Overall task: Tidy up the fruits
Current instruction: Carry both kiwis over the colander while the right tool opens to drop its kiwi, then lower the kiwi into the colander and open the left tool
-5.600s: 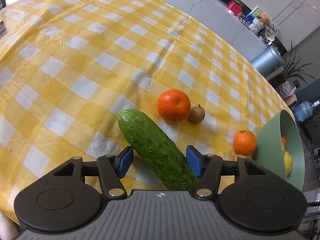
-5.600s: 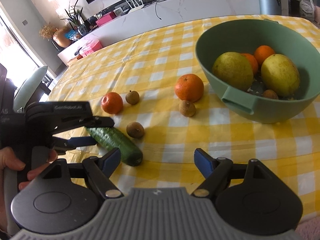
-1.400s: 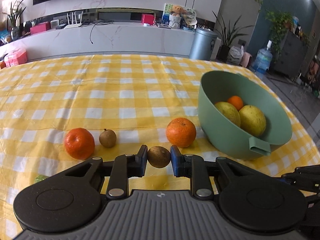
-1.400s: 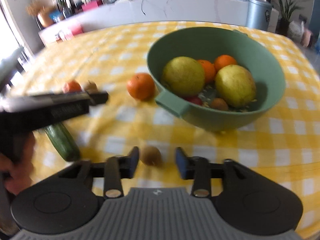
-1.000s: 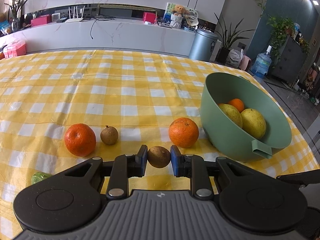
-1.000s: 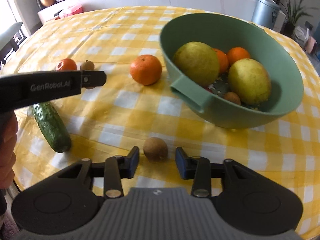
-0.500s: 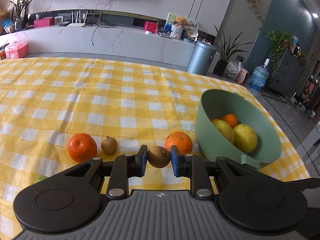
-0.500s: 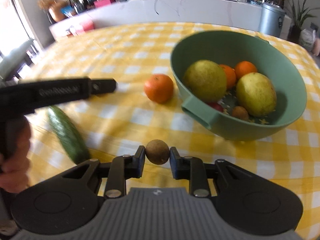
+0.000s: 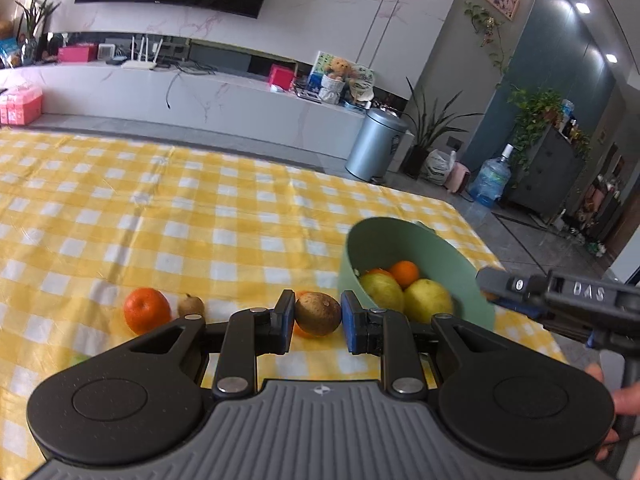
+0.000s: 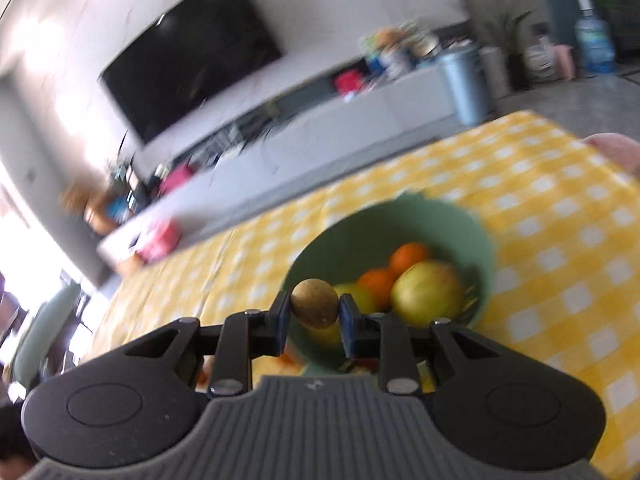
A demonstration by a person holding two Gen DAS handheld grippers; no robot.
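The left gripper (image 9: 318,314) has its blue pads pressed on both sides of a small round brown fruit (image 9: 318,313), so its jaws are clamped on it and the fruit is up off the yellow and white checked tablecloth (image 9: 168,216). The right gripper (image 10: 313,314) also has its jaws clamped on a second small round brown fruit (image 10: 314,308), and its picture is blurry and tilted. In the left wrist view, the round pale green bowl (image 9: 384,236) sits at about 2 o'clock from the held fruit, near the right edge of the table. Inside the bowl are two big yellow-green pears (image 9: 426,300) and a small orange (image 9: 405,273). On the cloth at about 9 o'clock from the held fruit is a round orange tangerine (image 9: 146,311), and just beside it on its right is another little brown fruit (image 9: 191,305). A bit of a second orange tangerine (image 9: 301,330) peeks out behind the held fruit. At 3 o'clock in this view, the black body of the right gripper (image 9: 560,300) reaches in near the bowl, with a person's fingers (image 9: 618,400) under it. In the right wrist view, the green bowl (image 10: 452,220) lies right behind the held fruit.
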